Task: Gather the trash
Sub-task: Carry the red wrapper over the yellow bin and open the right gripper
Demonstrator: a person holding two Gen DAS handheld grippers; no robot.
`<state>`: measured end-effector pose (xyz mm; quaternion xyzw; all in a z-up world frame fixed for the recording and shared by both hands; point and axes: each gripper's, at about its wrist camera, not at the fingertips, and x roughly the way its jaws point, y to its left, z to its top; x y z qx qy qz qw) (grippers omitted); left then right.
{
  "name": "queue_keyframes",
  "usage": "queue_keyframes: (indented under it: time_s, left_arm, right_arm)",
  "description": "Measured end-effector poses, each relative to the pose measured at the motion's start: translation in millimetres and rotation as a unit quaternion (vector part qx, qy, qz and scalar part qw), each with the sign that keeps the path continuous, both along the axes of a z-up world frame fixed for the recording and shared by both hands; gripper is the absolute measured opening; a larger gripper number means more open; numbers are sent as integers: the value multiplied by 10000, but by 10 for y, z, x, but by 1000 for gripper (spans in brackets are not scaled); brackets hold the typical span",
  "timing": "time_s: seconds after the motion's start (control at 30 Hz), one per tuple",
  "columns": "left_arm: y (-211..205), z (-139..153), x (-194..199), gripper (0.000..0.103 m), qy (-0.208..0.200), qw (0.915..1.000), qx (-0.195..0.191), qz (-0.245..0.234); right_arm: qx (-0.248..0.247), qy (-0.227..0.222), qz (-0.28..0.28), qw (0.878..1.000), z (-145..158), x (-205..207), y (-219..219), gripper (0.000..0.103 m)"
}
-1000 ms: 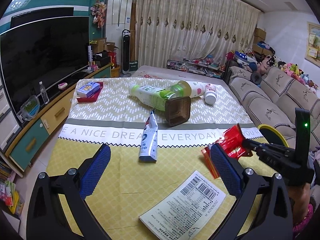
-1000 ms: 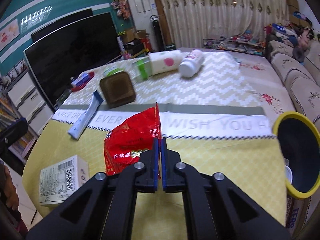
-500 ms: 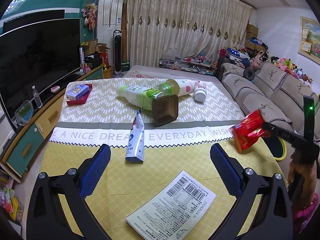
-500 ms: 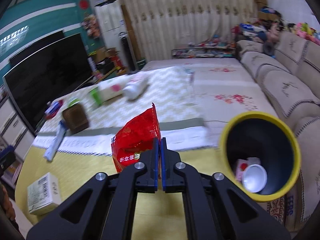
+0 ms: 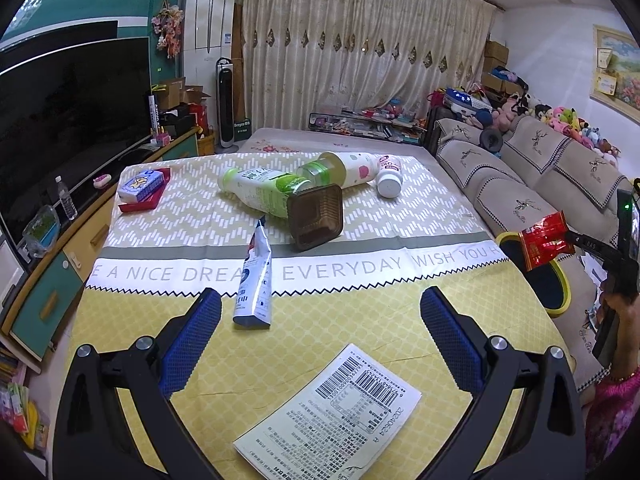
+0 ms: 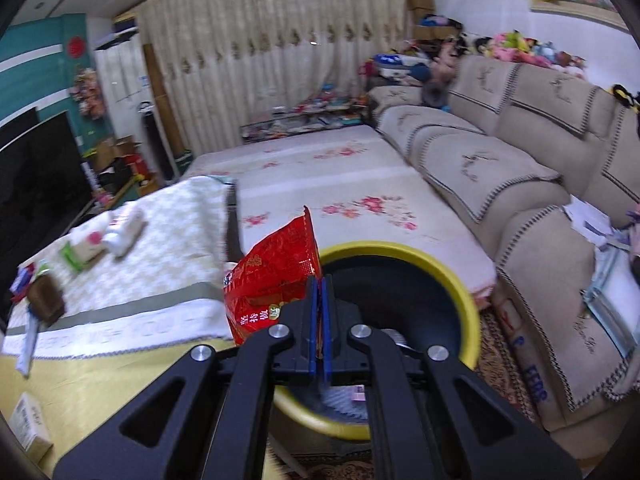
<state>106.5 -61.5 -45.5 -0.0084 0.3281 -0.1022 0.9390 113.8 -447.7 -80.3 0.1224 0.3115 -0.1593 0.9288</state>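
My right gripper [image 6: 319, 280] is shut on a red snack wrapper [image 6: 274, 280] and holds it over the near rim of the yellow-rimmed trash bin [image 6: 468, 292] beside the table. The same wrapper [image 5: 542, 238] and bin [image 5: 560, 280] show at the right of the left wrist view. My left gripper [image 5: 320, 312] is open and empty above the table, just behind a flat paper box with a barcode [image 5: 332, 412]. A blue-white tube [image 5: 254, 280], a brown plastic tub [image 5: 318, 220], two green bottles [image 5: 260, 192] and a white bottle [image 5: 390, 176] lie further back.
A blue box on a red tray [image 5: 142, 190] sits at the table's far left. A TV and cabinet [image 5: 60, 128] run along the left. A beige sofa [image 6: 520, 168] stands to the right behind the bin.
My right gripper has carried the red wrapper from the table rightward and out over the bin. The left gripper stayed open above the barcode box.
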Motion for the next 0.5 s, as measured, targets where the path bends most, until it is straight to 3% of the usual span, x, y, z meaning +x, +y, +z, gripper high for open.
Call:
queue_keyframes:
  time_s: [0.17, 0.23, 0.27, 0.3, 0.5]
  left_arm:
    - [-18, -27, 13, 98, 46, 10000, -5, -33]
    - [-25, -35, 15, 98, 54, 10000, -14, -57]
    - [-30, -38, 10, 98, 53, 10000, -16, -69]
    - [-35, -43, 8, 98, 55, 9999, -16, -88]
    - [-58, -89, -63, 98, 71, 9992, 57, -380]
  right_arm:
    - [-100, 285, -323, 9990, -225, 102, -235, 4]
    - [-167, 374, -423, 9983, -313, 170, -280, 15]
    - [-202, 423, -478, 9978, -355, 191, -288, 28]
    - [-224, 459, -519, 9973, -395, 211, -297, 32]
    - [-149, 321, -502, 9981, -398, 163, -247, 32]
